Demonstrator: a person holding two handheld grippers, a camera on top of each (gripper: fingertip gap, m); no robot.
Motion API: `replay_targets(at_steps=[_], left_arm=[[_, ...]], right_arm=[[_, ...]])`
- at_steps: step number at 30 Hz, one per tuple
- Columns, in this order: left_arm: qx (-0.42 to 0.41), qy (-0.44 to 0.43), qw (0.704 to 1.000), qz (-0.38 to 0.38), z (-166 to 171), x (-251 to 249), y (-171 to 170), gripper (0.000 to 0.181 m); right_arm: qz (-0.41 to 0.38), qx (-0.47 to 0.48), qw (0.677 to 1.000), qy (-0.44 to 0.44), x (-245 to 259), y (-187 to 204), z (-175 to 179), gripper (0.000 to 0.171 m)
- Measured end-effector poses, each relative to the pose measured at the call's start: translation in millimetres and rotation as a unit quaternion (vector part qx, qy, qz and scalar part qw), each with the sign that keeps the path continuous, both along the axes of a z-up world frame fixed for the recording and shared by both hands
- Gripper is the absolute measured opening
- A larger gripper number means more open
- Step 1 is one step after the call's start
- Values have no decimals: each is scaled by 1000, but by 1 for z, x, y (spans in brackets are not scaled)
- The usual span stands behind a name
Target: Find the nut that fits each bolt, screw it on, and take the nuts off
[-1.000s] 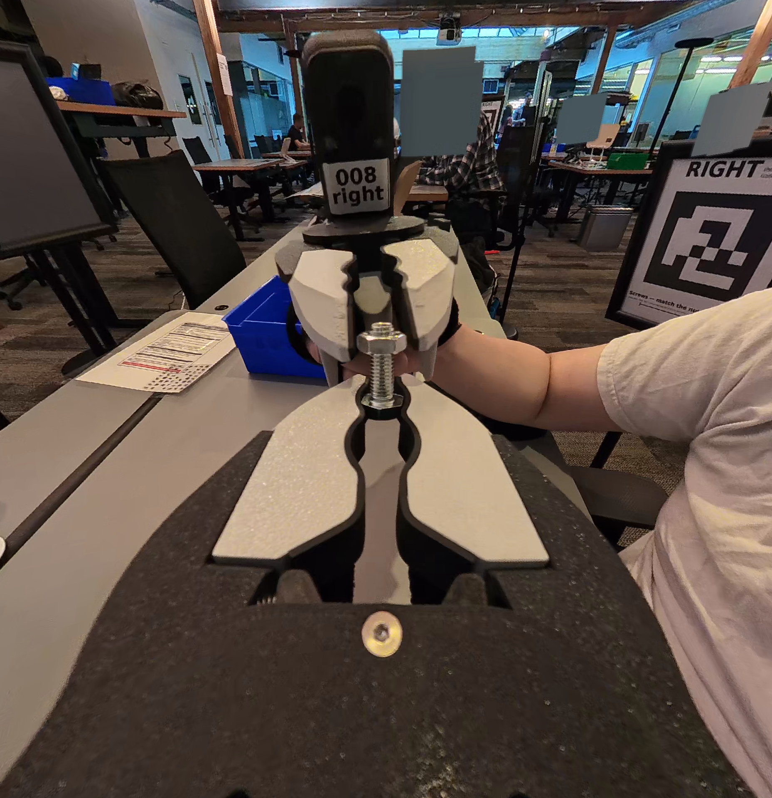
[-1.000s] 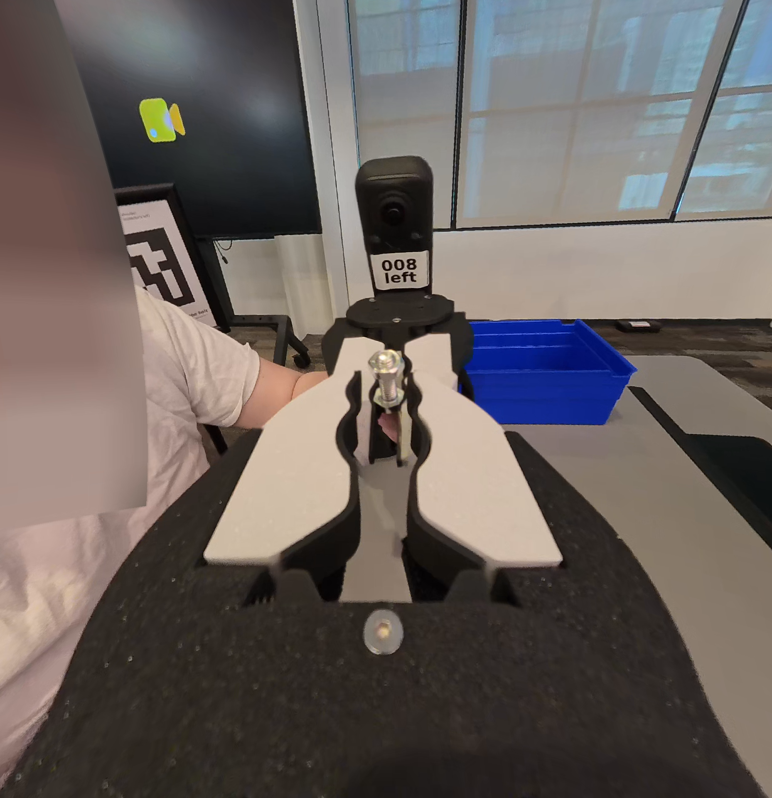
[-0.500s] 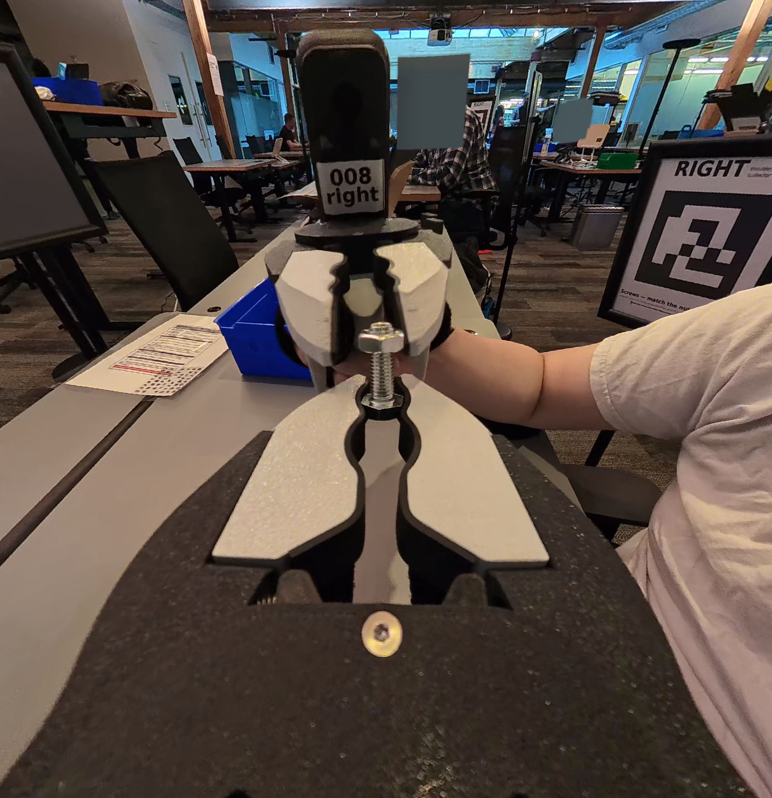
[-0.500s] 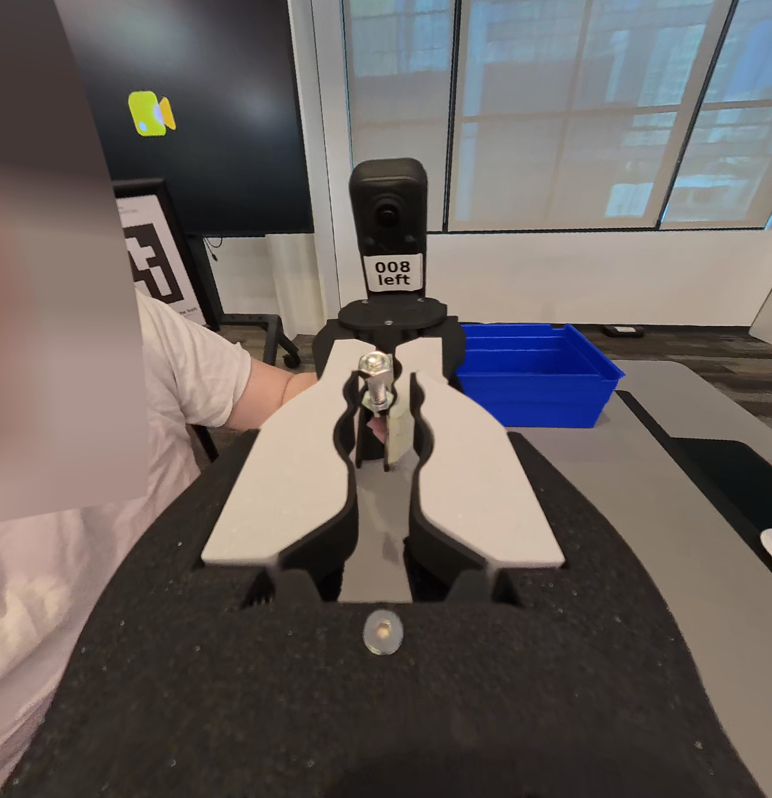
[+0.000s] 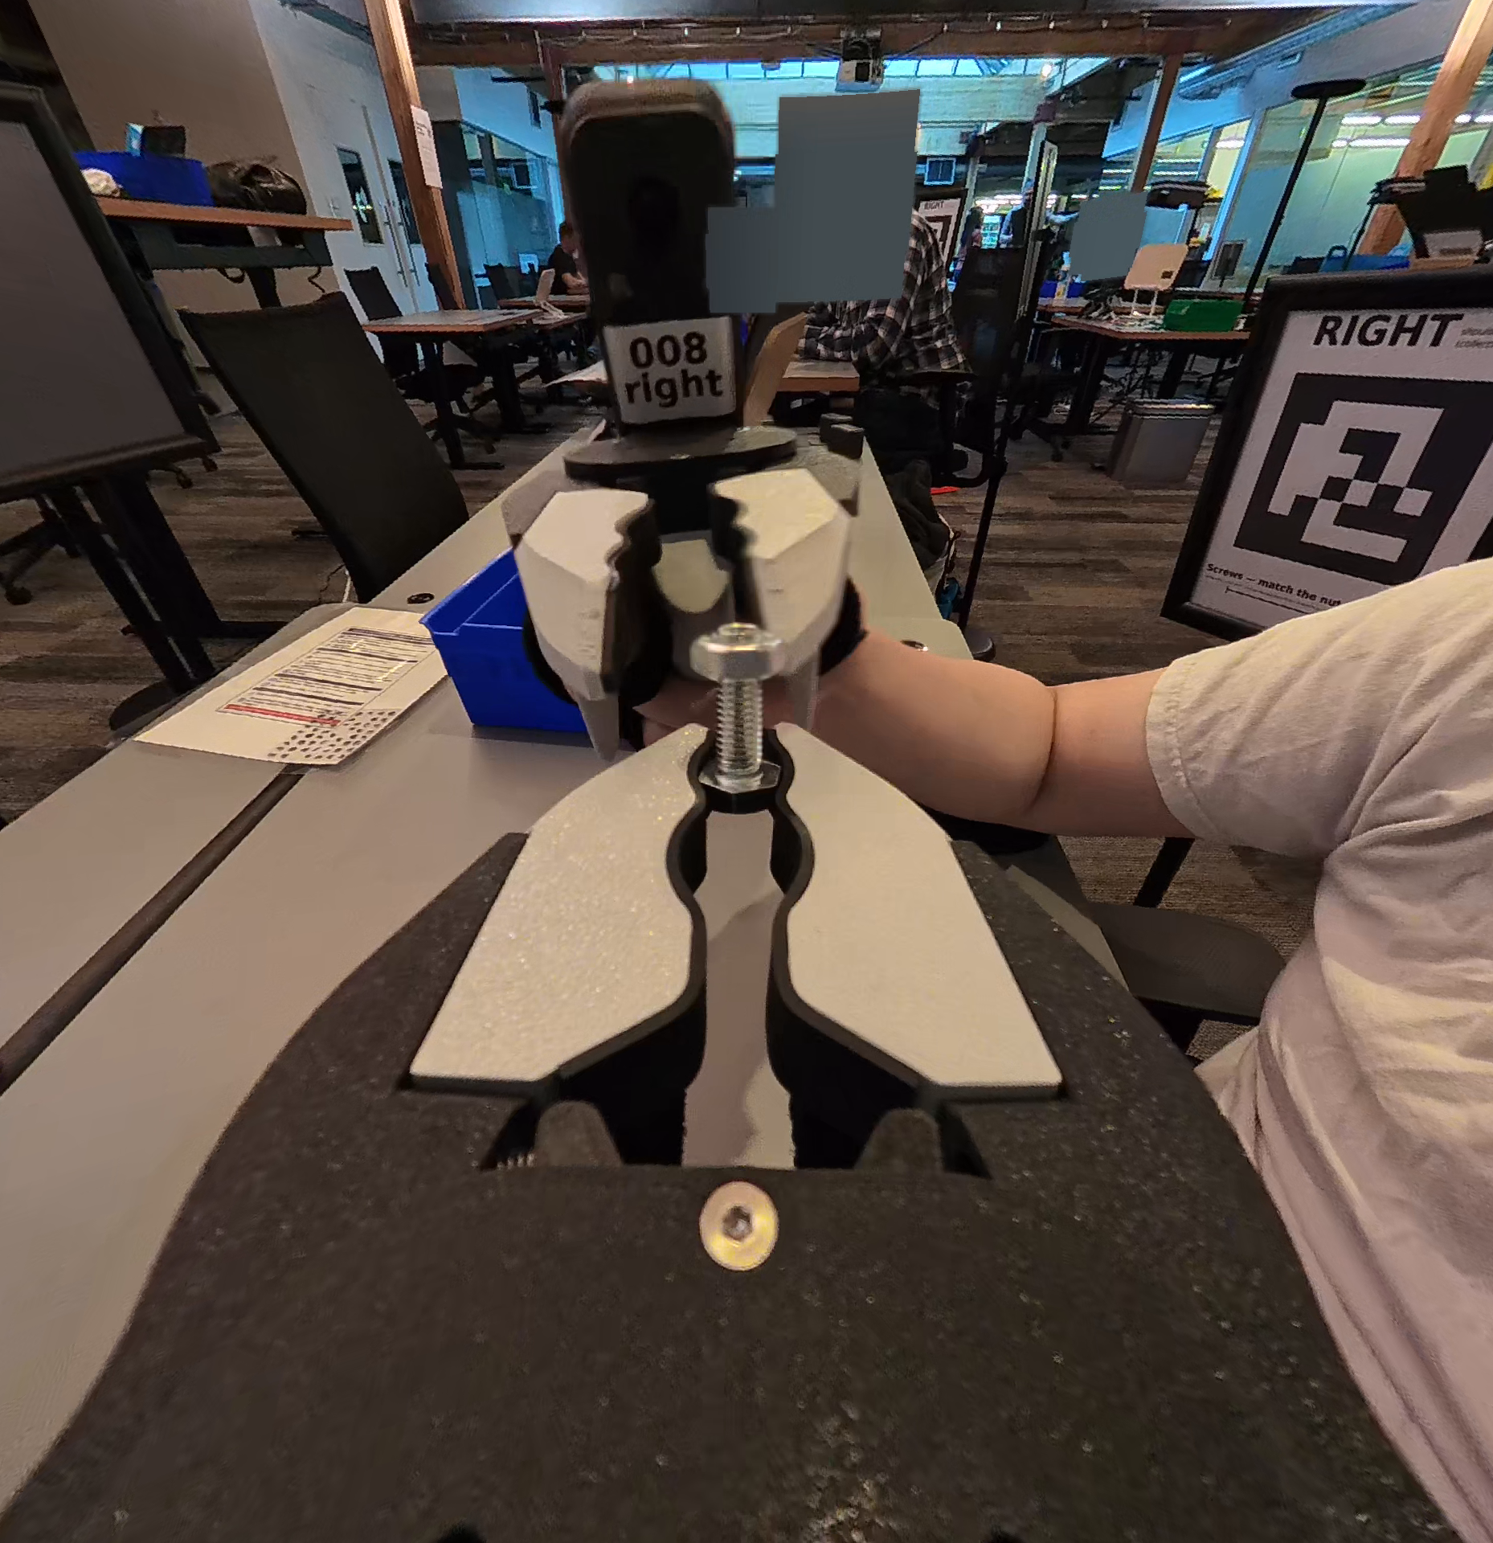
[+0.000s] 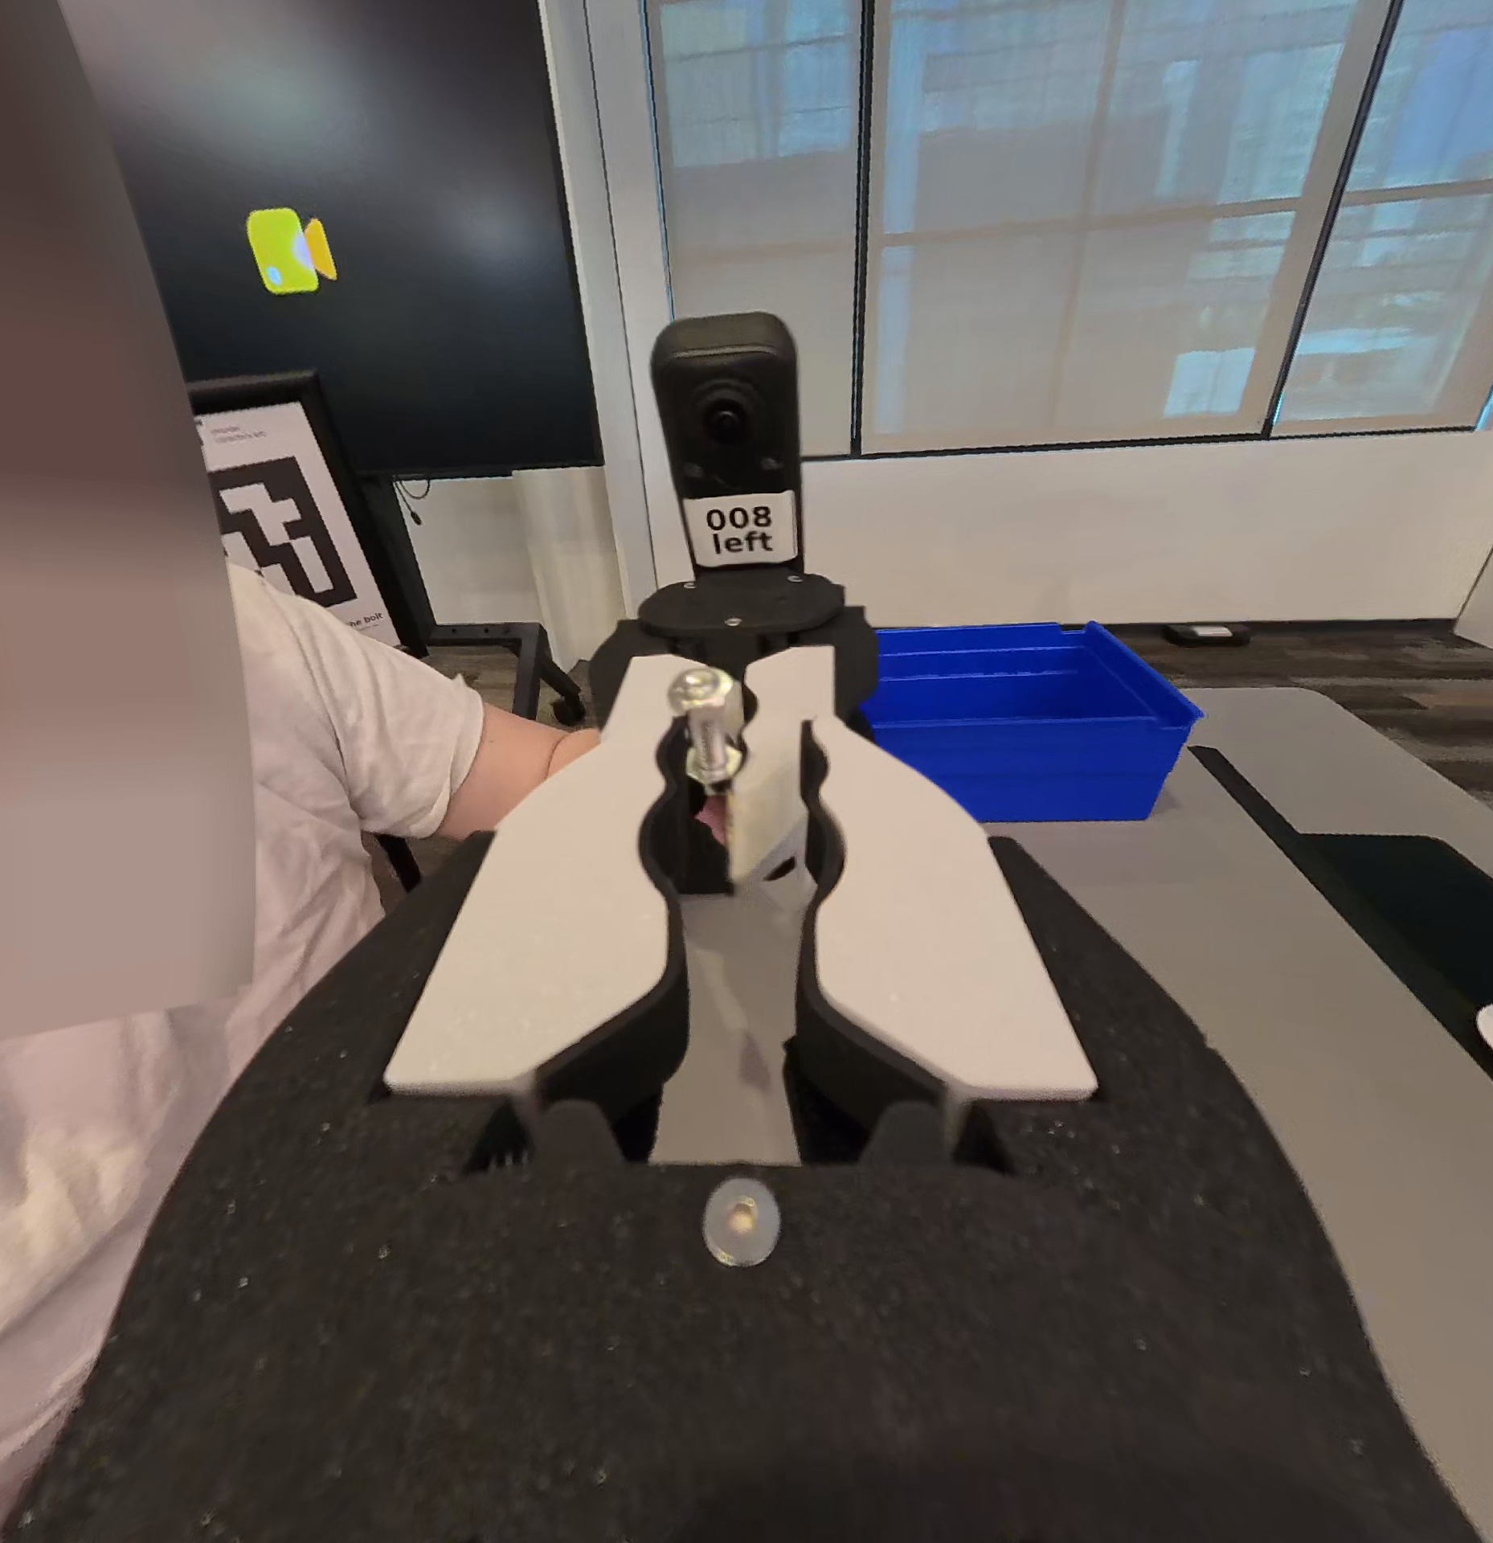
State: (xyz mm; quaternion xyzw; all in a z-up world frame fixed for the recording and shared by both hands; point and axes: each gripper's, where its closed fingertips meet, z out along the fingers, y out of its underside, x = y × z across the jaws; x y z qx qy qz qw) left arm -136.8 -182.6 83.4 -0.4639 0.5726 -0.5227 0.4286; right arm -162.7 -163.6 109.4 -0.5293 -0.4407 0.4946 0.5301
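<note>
Grey worktop runs long and narrow away from the person seated at its side edge, with a blue bin standing farther along it and a printed sheet lying by the opposite edge. Both tools are held up in the air above the person's side of the worktop, nose to nose. The left gripper has its jaws drawn in tight on the nut, which sits in the notch at the very tips. The right gripper faces it with its jaws parted wider than the bolt, so as far as I can see it is beside the bolt and not clamping it. The bolt stands upright out of the left tips, head on top and most of its thread bare. The nut is low on the thread, at the end away from the head, and whether it is going on or coming off I cannot say. To my eye the step is turning the bolt against the held nut. Done well, that means the right jaws closing squarely on the head, not the thread. The bolt's axis should stay in line with the nut so nothing binds. The left grip must not slacken, or the small nut could drop to the worktop.
</note>
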Motion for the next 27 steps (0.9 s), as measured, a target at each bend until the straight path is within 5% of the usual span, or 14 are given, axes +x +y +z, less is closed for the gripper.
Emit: replay_targets(at_steps=[27], left_arm=[[4,28,1000,3,-10,3,1,10]], right_arm=[[7,12,1000,-13,-8,-8,0,14]])
